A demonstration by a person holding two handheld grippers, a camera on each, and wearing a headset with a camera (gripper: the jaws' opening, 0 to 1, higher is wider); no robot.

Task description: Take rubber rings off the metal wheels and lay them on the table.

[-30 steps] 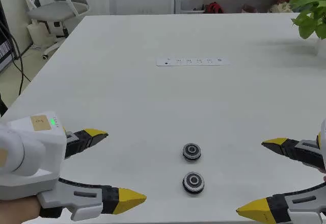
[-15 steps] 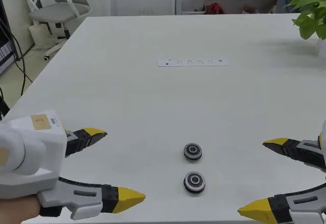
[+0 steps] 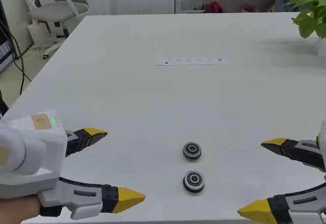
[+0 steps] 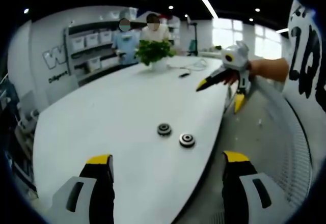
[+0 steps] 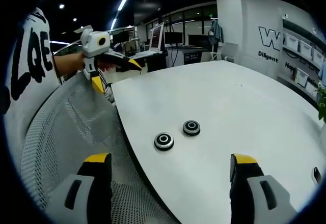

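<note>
Two small metal wheels with black rubber rings lie flat on the white table (image 3: 153,96): the farther wheel (image 3: 191,151) and the nearer wheel (image 3: 193,180), close to the front edge. They also appear in the left gripper view (image 4: 164,129) (image 4: 187,140) and the right gripper view (image 5: 191,128) (image 5: 163,141). My left gripper (image 3: 118,165) is open at the lower left, well left of the wheels. My right gripper (image 3: 265,178) is open at the lower right, apart from them. Both hold nothing.
A white power strip (image 3: 192,61) lies mid-table. A potted green plant (image 3: 310,10) stands at the far right corner. An office chair (image 3: 53,7) is beyond the table's far left. Two people stand behind the plant (image 4: 154,51) in the left gripper view.
</note>
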